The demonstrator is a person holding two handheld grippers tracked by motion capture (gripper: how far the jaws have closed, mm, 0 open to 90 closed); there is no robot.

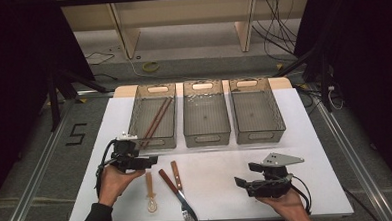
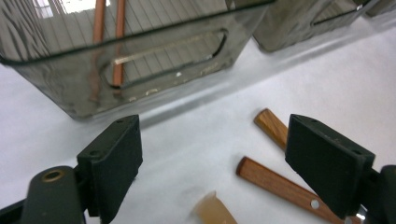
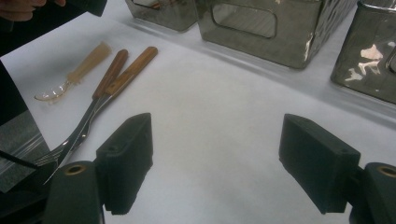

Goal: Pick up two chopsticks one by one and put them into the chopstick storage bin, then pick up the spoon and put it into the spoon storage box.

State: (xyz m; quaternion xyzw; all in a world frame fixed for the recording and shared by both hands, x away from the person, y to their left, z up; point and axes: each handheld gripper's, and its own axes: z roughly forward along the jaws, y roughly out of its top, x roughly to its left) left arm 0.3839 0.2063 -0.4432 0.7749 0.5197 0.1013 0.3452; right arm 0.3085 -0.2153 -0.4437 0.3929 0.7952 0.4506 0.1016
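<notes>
Left claw agape; spoon lengthwise, bowl toward person.

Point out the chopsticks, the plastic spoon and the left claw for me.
chopsticks (image 1: 156,121), high view, middle of the pair lying in the left bin.
plastic spoon (image 1: 150,190), high view, on its handle.
left claw (image 2: 212,156), left gripper view, midway between its open tips.
</notes>
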